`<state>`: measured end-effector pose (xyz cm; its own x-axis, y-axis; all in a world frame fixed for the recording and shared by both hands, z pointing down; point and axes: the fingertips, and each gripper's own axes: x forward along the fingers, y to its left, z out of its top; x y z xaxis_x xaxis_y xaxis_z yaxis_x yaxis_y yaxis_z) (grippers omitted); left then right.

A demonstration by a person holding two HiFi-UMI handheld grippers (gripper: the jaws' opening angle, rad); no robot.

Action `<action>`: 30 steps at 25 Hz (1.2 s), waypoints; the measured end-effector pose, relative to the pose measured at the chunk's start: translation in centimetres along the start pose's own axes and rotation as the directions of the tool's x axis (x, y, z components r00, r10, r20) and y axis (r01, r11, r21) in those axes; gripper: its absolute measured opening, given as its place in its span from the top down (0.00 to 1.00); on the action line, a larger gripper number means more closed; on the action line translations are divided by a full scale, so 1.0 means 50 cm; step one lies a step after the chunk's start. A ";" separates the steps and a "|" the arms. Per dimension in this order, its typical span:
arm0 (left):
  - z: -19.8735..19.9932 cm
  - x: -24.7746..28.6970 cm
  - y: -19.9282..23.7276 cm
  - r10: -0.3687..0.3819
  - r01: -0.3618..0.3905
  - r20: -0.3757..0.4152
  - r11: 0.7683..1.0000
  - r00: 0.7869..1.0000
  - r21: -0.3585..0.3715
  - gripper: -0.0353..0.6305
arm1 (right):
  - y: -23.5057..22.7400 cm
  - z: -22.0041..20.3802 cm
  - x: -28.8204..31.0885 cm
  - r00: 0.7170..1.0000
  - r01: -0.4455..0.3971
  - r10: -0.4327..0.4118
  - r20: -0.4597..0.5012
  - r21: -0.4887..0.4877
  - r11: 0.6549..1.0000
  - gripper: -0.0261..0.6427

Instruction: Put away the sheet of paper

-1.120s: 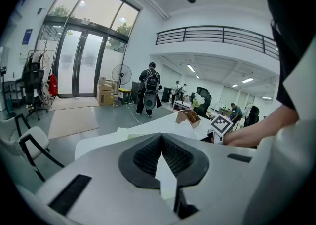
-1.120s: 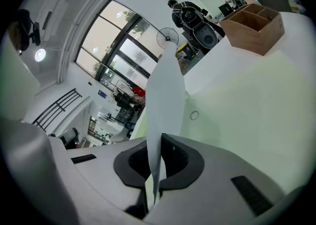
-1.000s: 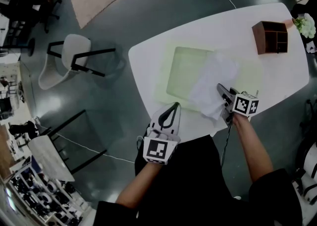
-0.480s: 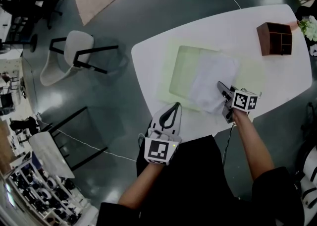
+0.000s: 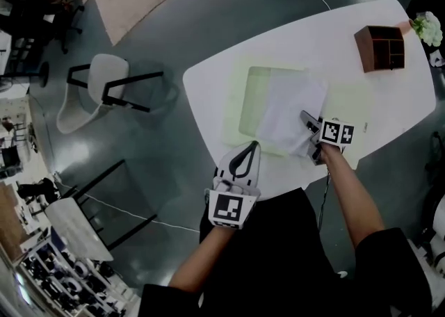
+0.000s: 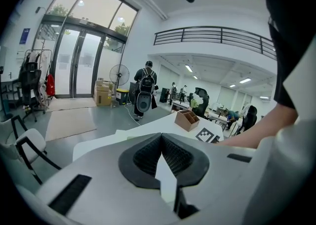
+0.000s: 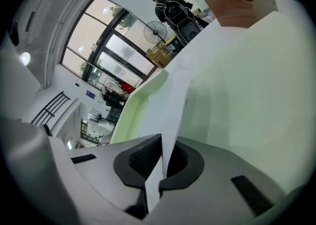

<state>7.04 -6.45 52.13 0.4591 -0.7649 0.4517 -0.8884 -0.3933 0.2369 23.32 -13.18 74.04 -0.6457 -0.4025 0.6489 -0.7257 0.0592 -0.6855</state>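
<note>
Half done: sheet of paper (image 5: 286, 108) over green tray (image 5: 252, 103), not yet let go.
Pinched at near corner in shut right claw (image 5: 305, 118), draping across tray's right half on bench (image 5: 327, 44). Left claw (image 5: 252, 146) closed, empty, just short of tray. Remaining, likely: lay flat, release.

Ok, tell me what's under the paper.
A green tray lies under the paper; its left part shows, the rest is covered. Whether anything lies in the covered part cannot be seen. The right tool pinches the paper's near edge.
</note>
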 end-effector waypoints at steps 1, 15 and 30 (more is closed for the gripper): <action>0.001 0.005 -0.002 -0.011 0.011 -0.002 1.000 1.000 0.006 0.94 | -0.007 -0.001 0.004 1.000 0.012 -0.012 -0.002 -0.002 1.000 0.96; -0.008 0.049 0.017 -0.116 0.117 -0.030 0.993 0.993 0.015 0.94 | -0.003 -0.006 0.050 0.999 0.048 -0.048 -0.005 0.058 0.997 0.96; -0.035 0.018 0.094 -0.055 0.053 -0.044 0.998 0.998 -0.039 0.94 | 0.048 0.001 0.116 0.999 0.028 -0.027 -0.043 0.024 0.999 0.96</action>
<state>3.29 -8.11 55.16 0.5068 -0.7192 0.4753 -0.8619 -0.4129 0.2942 17.86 -15.41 76.13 -0.6358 -0.3639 0.6807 -0.7374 0.0260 -0.6749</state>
